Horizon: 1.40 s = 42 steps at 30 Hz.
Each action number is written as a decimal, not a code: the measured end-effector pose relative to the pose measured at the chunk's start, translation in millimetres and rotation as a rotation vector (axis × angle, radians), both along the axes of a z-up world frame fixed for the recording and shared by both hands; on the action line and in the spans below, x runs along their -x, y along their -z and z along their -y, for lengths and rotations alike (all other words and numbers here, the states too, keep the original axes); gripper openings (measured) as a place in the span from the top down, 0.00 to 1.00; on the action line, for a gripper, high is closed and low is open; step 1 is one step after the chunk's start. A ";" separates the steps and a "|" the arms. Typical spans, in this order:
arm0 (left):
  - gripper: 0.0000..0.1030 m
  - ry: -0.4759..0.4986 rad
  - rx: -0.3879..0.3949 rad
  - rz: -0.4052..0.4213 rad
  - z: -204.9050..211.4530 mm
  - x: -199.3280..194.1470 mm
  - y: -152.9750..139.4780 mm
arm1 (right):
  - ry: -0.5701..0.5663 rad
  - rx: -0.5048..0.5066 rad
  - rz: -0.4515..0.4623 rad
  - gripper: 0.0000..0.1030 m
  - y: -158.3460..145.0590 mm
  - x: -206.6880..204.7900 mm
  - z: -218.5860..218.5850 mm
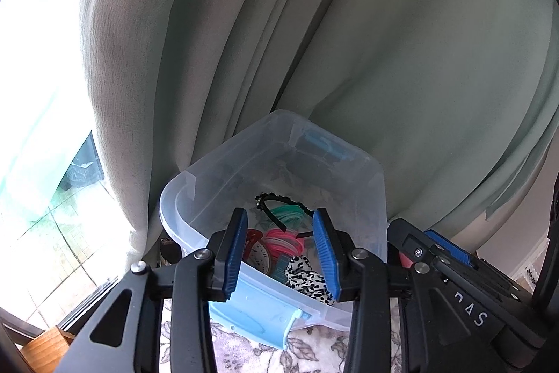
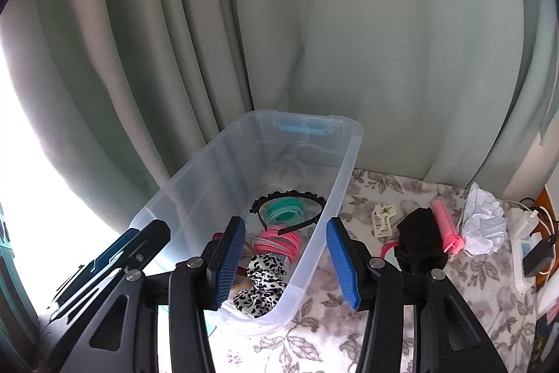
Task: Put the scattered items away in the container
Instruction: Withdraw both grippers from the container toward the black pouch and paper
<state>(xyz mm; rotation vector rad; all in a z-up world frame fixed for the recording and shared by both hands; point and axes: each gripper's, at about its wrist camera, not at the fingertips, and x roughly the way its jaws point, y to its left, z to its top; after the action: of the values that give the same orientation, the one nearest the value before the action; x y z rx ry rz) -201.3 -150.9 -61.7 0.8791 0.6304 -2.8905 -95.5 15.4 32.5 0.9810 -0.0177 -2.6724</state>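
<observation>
A clear plastic bin (image 2: 346,163) with blue latches stands on a floral cloth (image 2: 314,345); it also shows in the left wrist view (image 1: 195,198). Inside lie a black headband (image 2: 290,196), green bands (image 2: 284,212), pink bands (image 2: 276,242) and a leopard-print scrunchie (image 2: 262,282). On the cloth to the bin's right lie a cream hair clip (image 2: 383,219), a black cloth item (image 2: 421,243) and a pink hair roller (image 2: 445,226). My left gripper (image 1: 281,254) is open and empty over the bin's near end. My right gripper (image 2: 284,263) is open and empty above the bin's near right wall.
Pale green curtains (image 2: 314,41) hang close behind the bin. A crumpled white paper (image 2: 484,221) and a white power strip with cables (image 2: 524,240) lie at the far right. A bright window (image 1: 38,93) is at the left.
</observation>
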 end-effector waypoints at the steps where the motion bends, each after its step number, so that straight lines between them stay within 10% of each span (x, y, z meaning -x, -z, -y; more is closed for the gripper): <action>1: 0.61 0.001 0.001 -0.002 -1.3 1.3 0.4 | 0.001 0.001 -0.002 0.49 -1.0 -0.9 -0.4; 14: 0.61 0.032 0.031 -0.040 -33.5 -92.8 -63.5 | 0.034 0.024 -0.029 0.49 -15.1 -15.6 -21.2; 42: 0.51 0.243 0.187 -0.131 -149.5 -112.7 -113.9 | 0.260 0.169 -0.122 0.49 -56.7 -77.8 -153.8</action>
<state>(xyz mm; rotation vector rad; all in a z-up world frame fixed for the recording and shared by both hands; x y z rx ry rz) -88.6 -1.4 52.2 0.7973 0.2683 -3.1776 -17.8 169.3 89.1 0.8105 -0.3629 -2.9007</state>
